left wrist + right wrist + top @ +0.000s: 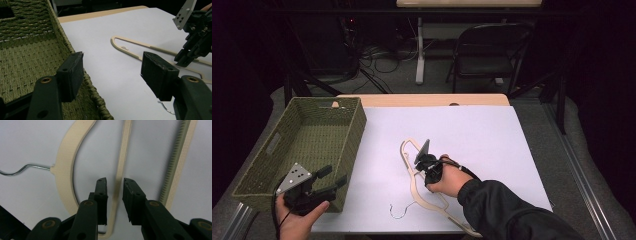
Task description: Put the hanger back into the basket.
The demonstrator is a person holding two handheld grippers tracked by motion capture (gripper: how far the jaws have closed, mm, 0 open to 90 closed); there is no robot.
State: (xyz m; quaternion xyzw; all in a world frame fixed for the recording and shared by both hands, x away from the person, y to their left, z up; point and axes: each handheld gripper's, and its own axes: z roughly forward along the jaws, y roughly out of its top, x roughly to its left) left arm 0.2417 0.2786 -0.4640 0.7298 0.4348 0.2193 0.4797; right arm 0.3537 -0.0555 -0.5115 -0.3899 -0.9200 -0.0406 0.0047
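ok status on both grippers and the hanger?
Right gripper open, jaws astride thin inner bar of hanger, not clamped. Left gripper open, idle by green basket. Hanger flat on white sheet; nothing obstructing.

Wooden table [422, 99] – white sheet [472, 135], green woven basket [352, 145], cream hanger [412, 180].

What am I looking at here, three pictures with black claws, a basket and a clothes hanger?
A person holds a two-jaw gripper in each hand. The high view looks down at the table. The other two pictures come from cameras riding on each gripper. On the white table lie a cream hanger and a green woven basket. The left gripper hangs open by the basket's near corner, holding nothing. The right gripper has its jaws either side of a thin bar of the hanger, not yet closed on it.
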